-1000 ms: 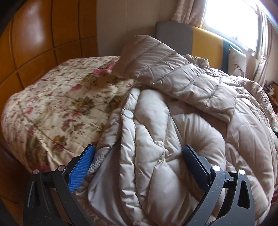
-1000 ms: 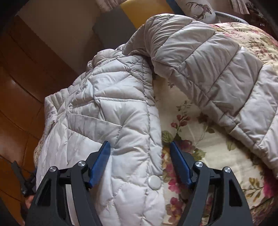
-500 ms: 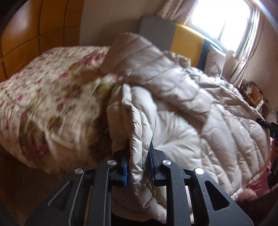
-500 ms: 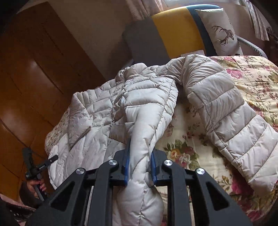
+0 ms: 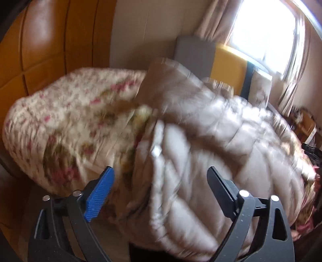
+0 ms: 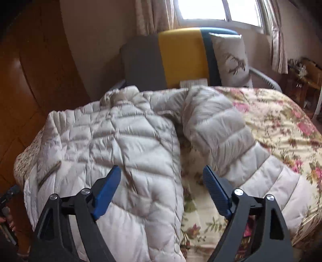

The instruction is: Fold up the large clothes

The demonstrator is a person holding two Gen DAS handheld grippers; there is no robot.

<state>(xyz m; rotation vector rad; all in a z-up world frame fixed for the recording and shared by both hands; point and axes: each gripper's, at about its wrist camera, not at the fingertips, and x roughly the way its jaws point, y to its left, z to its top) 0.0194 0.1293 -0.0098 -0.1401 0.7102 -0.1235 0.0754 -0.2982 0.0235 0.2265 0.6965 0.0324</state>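
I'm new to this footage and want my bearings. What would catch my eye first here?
A pale quilted puffer jacket sprawls over a floral bedspread, one sleeve flung out to the right. Both the left gripper and the right gripper stand open just above it, gripping nothing. Behind the bed, a grey-and-yellow headboard sits under a bright window.

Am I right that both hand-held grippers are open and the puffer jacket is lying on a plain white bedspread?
Not quite. The bedspread is floral, as the right wrist view shows. Both hand-held grippers are open, and the jacket lies on it.
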